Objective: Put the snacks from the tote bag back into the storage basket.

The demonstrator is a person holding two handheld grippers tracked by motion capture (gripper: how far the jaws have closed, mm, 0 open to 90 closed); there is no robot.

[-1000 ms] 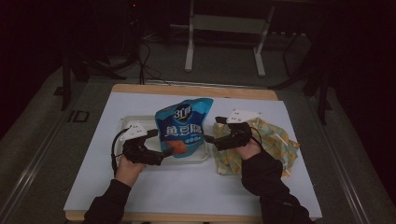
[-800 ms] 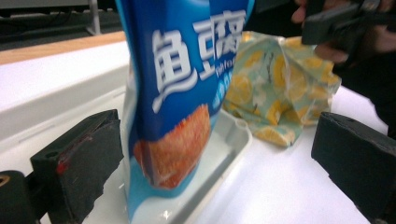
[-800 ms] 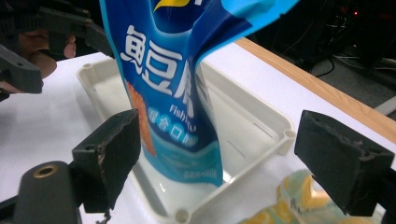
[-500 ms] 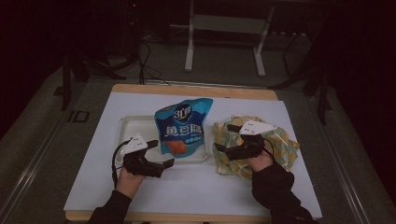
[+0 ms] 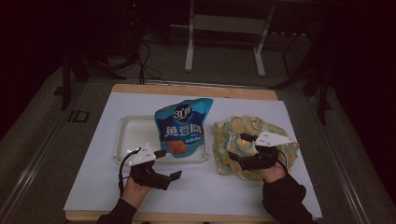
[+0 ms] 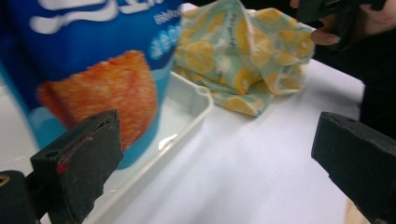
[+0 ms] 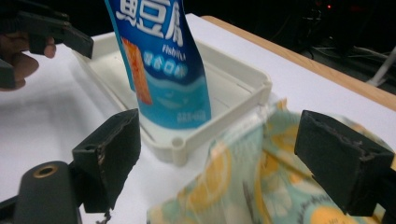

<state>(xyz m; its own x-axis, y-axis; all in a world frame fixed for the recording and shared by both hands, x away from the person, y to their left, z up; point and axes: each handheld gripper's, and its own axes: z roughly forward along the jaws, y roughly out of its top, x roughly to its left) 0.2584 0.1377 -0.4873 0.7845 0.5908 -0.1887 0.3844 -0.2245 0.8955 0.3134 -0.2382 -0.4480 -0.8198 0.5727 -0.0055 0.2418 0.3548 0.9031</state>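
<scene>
A blue snack bag [image 5: 182, 128] stands upright in a white tray [image 5: 128, 137], leaning slightly toward the back. A lemon-print cloth [image 5: 254, 133] lies crumpled just right of the tray. My left gripper [image 5: 169, 164] is open at the tray's near edge and holds nothing; its own view shows the bag [image 6: 93, 70], the tray rim [image 6: 189, 116] and the cloth [image 6: 247, 56] past wide-apart jaws. My right gripper [image 5: 235, 151] hovers open over the cloth's near left part. Its view shows the cloth [image 7: 243, 186] below the jaws, with the bag [image 7: 159, 60] and tray [image 7: 233, 88] beyond.
A white sheet [image 5: 210, 191] covers the wooden table [image 5: 196, 89]; bare sheet lies in front of the tray. The floor beyond is dark, with a metal stand [image 5: 189, 42] and cables. Each gripper view catches the other gripper far off, the right one [image 6: 327, 9] and the left one [image 7: 56, 32].
Both grippers have drawn back from the bag's sides toward the person. The bag now stands free in the tray. The right gripper has come over the cloth.
</scene>
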